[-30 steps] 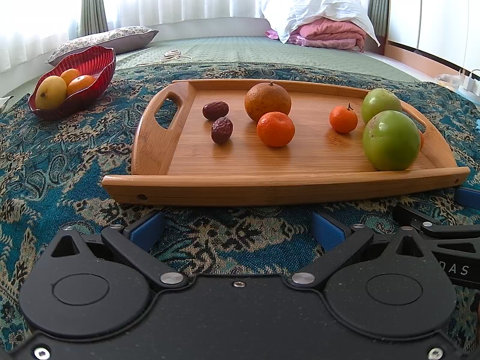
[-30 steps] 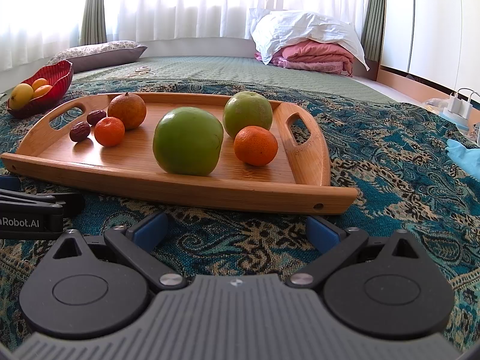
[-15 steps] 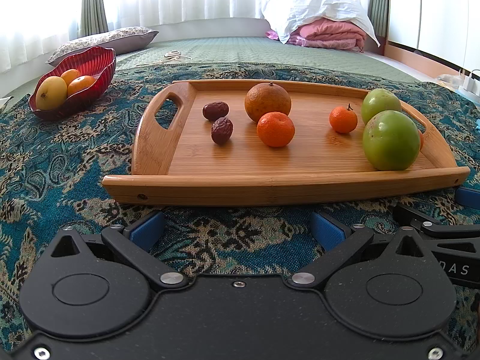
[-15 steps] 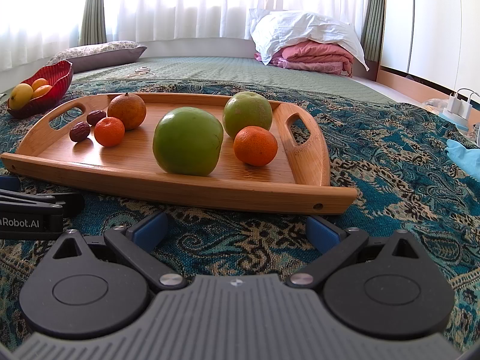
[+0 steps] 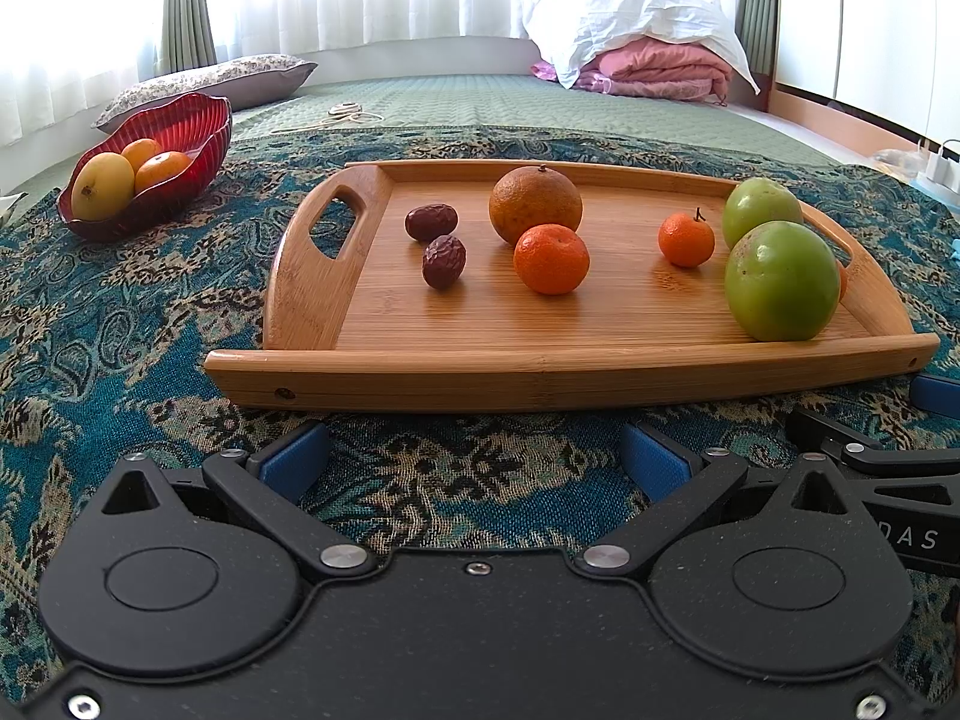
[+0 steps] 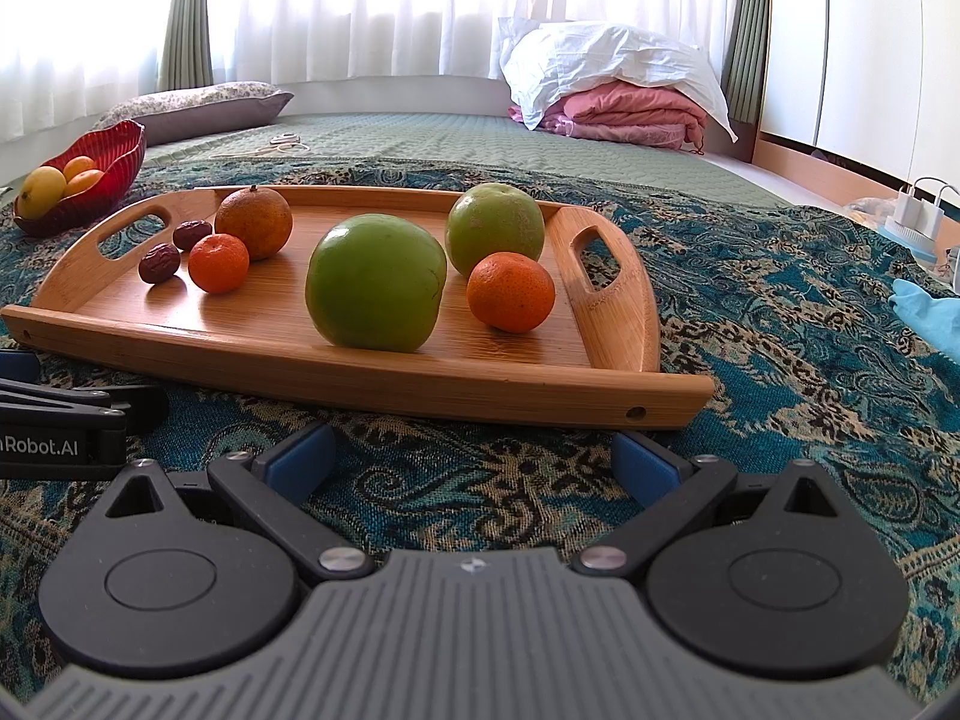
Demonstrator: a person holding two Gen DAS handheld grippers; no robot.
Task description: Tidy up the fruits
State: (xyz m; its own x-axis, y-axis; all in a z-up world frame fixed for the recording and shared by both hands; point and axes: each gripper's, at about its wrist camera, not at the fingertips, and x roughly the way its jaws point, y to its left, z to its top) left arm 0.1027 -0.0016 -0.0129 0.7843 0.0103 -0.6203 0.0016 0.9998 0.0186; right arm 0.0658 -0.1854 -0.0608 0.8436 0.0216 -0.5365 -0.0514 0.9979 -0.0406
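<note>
Since both rest short of it: left claw (image 5: 474, 456) and right claw (image 6: 474, 456) gape wide, empty.
Fruit: loose on the tray (image 5: 540, 372).
Risk: green apple (image 6: 375, 282) rolls if nudged.

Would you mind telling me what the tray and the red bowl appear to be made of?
Tray: likely bamboo, lightly lacquered. It shows fine parallel strip grain, a warm honey tone and soft reflections under the fruit.
Red bowl: probably glass, possibly clear plastic. It is translucent red, ribbed and glossy, with light glowing through its wavy rim.
</note>
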